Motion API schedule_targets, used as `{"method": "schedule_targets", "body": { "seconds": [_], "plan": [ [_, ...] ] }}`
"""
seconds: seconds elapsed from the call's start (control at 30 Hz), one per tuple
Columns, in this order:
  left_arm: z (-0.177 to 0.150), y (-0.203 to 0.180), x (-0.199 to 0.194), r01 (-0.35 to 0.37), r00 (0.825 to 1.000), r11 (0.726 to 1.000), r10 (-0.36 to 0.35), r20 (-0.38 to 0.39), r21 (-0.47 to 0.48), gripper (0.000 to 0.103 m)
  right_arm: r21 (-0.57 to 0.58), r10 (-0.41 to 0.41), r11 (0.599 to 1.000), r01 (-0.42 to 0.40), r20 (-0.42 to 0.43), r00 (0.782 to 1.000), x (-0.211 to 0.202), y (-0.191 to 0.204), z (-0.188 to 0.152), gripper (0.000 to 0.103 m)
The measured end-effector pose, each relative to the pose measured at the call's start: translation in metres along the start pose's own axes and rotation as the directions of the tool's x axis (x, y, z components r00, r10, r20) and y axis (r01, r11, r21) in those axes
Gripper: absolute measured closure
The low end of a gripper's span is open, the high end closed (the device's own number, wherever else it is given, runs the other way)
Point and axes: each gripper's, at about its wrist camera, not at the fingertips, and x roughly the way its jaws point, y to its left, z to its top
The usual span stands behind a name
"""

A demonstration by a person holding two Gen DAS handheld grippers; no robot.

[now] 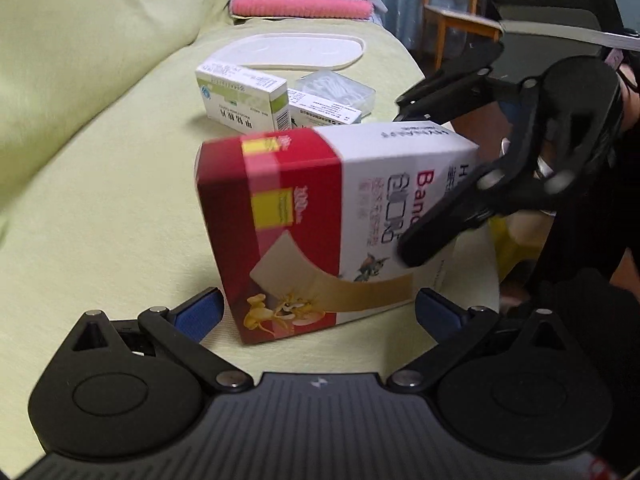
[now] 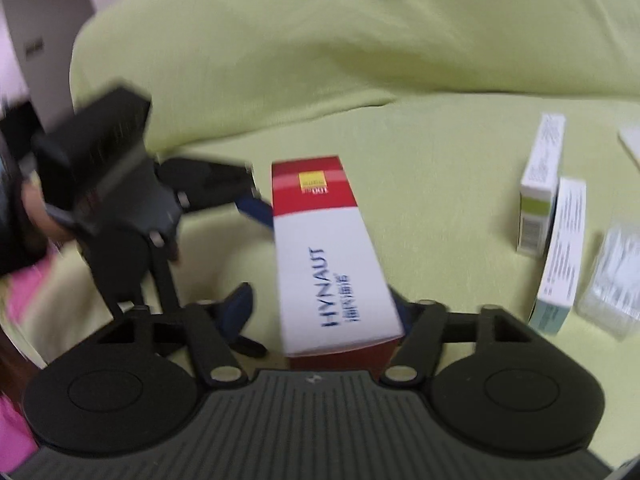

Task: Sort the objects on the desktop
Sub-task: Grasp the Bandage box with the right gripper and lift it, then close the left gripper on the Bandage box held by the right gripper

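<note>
- The left gripper (image 1: 318,312) is low and level, its jaws spread wide; the blue pads (image 1: 202,312) stand apart on either side of the box, and contact cannot be confirmed.
- The right gripper (image 2: 324,316) comes in from the right, tilted downward, black fingers (image 1: 436,236) set on either side of the box's end.
- A hand (image 2: 38,216) shows partly behind the left gripper.

Both wrist fisheyes sit close, facing the shared bandage box (image 1: 320,224) from different sides.
</note>
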Motion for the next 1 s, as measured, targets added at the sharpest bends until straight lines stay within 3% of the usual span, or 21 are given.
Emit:
{"method": "schedule_targets", "body": {
  "seconds": [0.1,0.2,0.37,0.43,0.5,0.63,0.83,1.0],
  "plan": [
    [0.004,-0.008,-0.009,-0.070,0.997,0.990,0.073,-0.023,0.122,0.001,-0.057,-0.037,0.998,0.036,-0.009,0.999,0.006,0.006,0.000,0.061],
    [0.010,-0.015,-0.017,-0.135,0.987,0.955,0.152,-0.044,0.262,0.001,-0.121,-0.092,0.988,0.092,0.004,0.996,0.002,0.007,-0.002,0.062],
    [0.026,-0.033,-0.021,-0.202,0.963,0.836,0.264,-0.051,0.510,0.004,-0.367,-0.218,0.905,0.216,0.038,0.975,0.003,0.028,-0.007,0.062],
    [0.032,-0.041,-0.018,-0.203,0.955,0.777,0.291,-0.054,0.596,0.012,-0.466,-0.243,0.852,0.237,0.048,0.969,0.005,0.037,-0.014,0.062],
    [0.036,-0.049,-0.014,-0.192,0.950,0.723,0.305,-0.058,0.663,0.012,-0.550,-0.265,0.796,0.252,0.058,0.963,0.010,0.045,-0.019,0.062],
    [0.041,-0.061,0.000,-0.141,0.947,0.629,0.311,-0.081,0.765,0.013,-0.601,-0.280,0.754,0.263,0.068,0.958,0.015,0.048,-0.020,0.062],
    [0.038,-0.074,0.023,-0.054,0.932,0.543,0.328,-0.152,0.838,0.038,-0.667,-0.310,0.690,0.280,0.078,0.948,0.016,0.048,-0.024,0.062],
    [0.037,-0.081,0.034,-0.038,0.922,0.507,0.351,-0.166,0.861,0.045,-0.691,-0.353,0.658,0.298,0.067,0.933,0.021,0.041,-0.026,0.062]
  ]
}}
